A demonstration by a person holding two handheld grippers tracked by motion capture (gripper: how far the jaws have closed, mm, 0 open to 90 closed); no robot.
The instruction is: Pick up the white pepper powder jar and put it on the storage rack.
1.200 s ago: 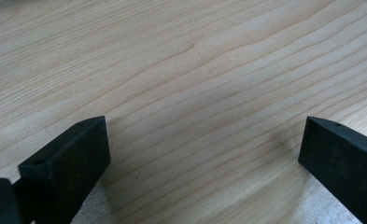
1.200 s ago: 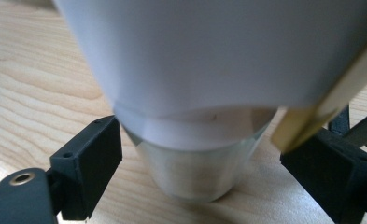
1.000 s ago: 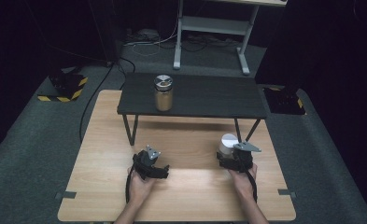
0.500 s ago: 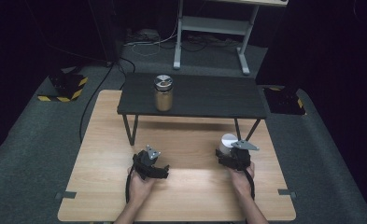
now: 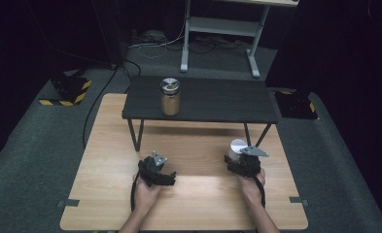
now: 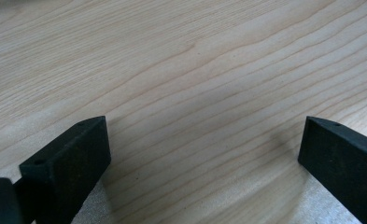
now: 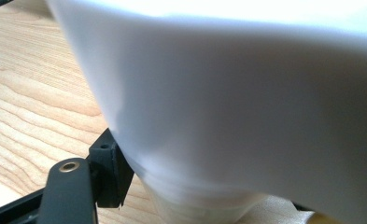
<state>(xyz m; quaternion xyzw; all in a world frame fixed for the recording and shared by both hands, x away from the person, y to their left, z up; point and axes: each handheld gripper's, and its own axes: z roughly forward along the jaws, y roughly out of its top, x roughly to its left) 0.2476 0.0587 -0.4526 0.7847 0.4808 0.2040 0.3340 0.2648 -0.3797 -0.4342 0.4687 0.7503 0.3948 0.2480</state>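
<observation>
White cup (image 5: 237, 147) at the table's (image 5: 198, 204) right is being gripped by my right tongs (image 5: 243, 162), just closing on it; left tongs (image 5: 159, 175) are resting open. Next I'm judging a steady lift.

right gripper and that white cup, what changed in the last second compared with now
The right gripper has just been closing its jaws and is now shut on the white plastic cup, which stands where it was on the light wooden table. The left gripper rests open on the wood with nothing between its jaws. The gold jar with the silver lid on the black shelf has not moved.
</observation>
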